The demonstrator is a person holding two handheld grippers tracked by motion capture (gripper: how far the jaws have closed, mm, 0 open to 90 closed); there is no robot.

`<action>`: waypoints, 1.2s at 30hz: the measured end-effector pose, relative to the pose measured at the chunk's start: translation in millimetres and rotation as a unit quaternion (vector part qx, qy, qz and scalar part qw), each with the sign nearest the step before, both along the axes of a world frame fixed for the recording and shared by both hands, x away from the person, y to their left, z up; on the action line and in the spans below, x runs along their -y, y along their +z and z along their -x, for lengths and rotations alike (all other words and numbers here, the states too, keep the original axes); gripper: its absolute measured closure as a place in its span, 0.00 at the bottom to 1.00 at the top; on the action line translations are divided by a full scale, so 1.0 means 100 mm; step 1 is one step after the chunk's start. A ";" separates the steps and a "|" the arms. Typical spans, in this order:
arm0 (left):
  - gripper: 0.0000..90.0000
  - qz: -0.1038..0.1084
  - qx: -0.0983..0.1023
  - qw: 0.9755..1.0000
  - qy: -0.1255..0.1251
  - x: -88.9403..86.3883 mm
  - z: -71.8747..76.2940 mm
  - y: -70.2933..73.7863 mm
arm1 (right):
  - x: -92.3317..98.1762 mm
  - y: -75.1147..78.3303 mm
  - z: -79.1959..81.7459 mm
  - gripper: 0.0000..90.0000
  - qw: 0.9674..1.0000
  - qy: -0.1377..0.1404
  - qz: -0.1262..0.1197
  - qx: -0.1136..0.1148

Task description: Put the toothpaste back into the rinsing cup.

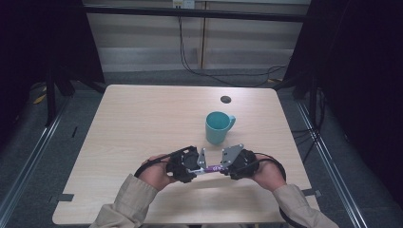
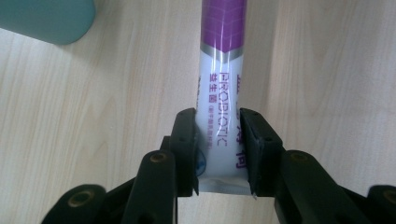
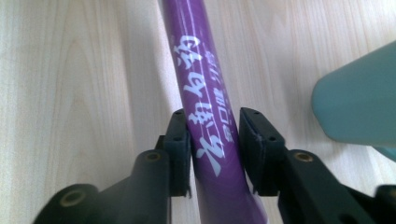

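A long purple-and-white foil sachet (image 1: 209, 169) is being held level just above the pale wooden table (image 1: 142, 123), spanned between the left gripper (image 1: 196, 170) at its left end and the right gripper (image 1: 223, 167) at its right end. A teal ceramic mug (image 1: 217, 127) is being kept just behind them, right of centre.

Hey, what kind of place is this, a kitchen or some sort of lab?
Probably a lab recording station, not a kitchen: a bare wooden table ringed by dark curtains, floor rails beside it, cables trailing behind.

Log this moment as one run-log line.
left gripper: shut on sachet's white end | right gripper: around purple end, grip unclear | probiotic sachet: held above table | teal mug: upright behind
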State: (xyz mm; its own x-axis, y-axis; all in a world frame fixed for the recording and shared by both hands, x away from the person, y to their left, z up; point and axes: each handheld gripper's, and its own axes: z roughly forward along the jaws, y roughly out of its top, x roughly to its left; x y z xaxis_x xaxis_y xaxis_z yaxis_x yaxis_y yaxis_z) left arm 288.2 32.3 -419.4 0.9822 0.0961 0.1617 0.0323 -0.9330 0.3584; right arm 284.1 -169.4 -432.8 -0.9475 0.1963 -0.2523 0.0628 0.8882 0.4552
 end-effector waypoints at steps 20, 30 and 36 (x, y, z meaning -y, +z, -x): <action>0.77 -0.011 -0.005 1.000 0.001 0.04 -0.04 0.00 | -0.10 0.12 -0.05 0.59 0.999 0.010 -0.015 -0.032; 0.78 0.011 -0.016 1.000 0.006 0.07 -0.03 0.01 | -0.17 0.09 -0.08 0.64 0.999 0.013 -0.008 -0.044; 0.78 0.022 -0.023 1.000 -0.002 0.06 -0.06 0.07 | -0.21 0.01 -0.10 0.64 0.998 0.008 -0.006 -0.063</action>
